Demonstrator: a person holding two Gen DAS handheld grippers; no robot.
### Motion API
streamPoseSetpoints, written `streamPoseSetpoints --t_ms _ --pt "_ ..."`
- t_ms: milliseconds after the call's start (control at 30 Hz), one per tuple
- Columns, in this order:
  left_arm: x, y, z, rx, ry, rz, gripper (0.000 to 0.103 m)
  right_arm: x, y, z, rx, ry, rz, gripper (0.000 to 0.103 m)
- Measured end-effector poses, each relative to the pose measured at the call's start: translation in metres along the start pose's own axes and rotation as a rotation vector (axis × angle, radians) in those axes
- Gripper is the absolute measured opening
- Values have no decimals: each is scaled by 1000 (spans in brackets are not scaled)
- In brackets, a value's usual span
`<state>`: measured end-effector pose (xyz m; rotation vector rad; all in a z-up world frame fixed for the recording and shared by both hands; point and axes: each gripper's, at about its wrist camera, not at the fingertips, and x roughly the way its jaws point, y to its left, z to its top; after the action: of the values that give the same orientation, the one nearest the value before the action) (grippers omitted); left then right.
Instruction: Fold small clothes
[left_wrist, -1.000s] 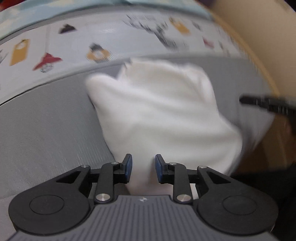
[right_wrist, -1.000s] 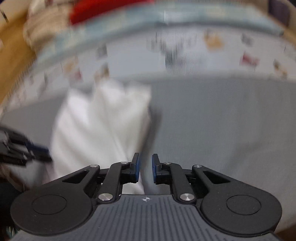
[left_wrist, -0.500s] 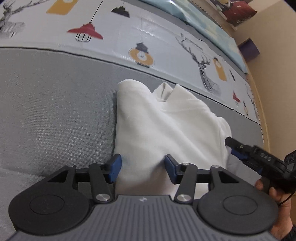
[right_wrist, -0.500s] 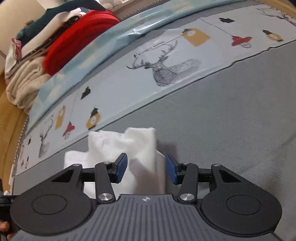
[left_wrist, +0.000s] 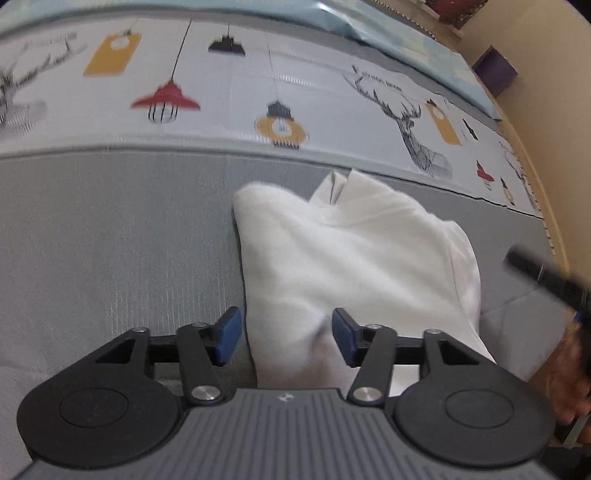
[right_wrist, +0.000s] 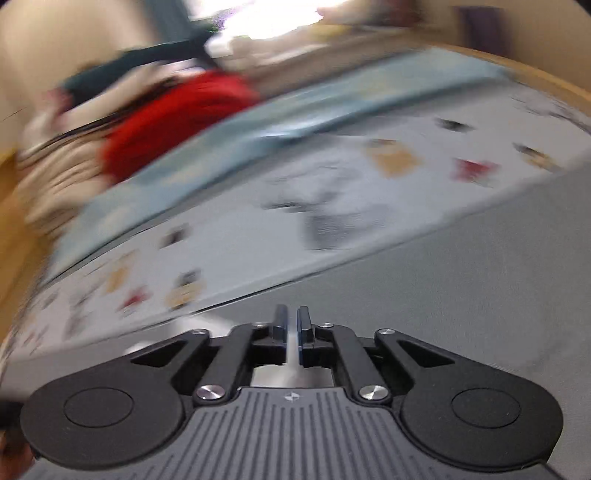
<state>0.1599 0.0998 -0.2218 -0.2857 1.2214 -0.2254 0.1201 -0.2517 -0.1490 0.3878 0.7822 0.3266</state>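
A small white garment (left_wrist: 354, 258) lies folded on the grey cloth (left_wrist: 110, 240) in the left wrist view. My left gripper (left_wrist: 286, 338) is open, its jaws either side of the garment's near end, which lies between them. My right gripper (right_wrist: 291, 325) is shut and empty over bare grey cloth (right_wrist: 461, 295); its view is blurred and the garment is not in it. The right gripper also shows as a dark blurred bar at the right edge of the left wrist view (left_wrist: 543, 277), beyond the garment.
A pale printed sheet with lamps and deer (left_wrist: 258, 92) runs along the far side of the grey cloth. A pile of clothes with a red one (right_wrist: 173, 118) stands at the back left in the right wrist view. A wooden edge (left_wrist: 535, 166) borders the right side.
My left gripper has opened wider around the garment's near end. My right gripper has shut, let go of the garment and swung away from it; its view now blurs.
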Motion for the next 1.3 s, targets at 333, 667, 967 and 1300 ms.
streamPoseSetpoints --t_ms 333,667,967,1300 --pt "42 22 -10 -168 61 -112 67 62 -17 -37 122 355 -80 69" --pt "7 3 14 35 -146 -25 36 64 5 -20 73 244 40 24" --pt "-39 35 35 -39 -409 190 64 67 52 22 -83 -89 -153 46" --pt "2 88 26 -266 -105 -31 62 109 50 5 -10 236 9 42"
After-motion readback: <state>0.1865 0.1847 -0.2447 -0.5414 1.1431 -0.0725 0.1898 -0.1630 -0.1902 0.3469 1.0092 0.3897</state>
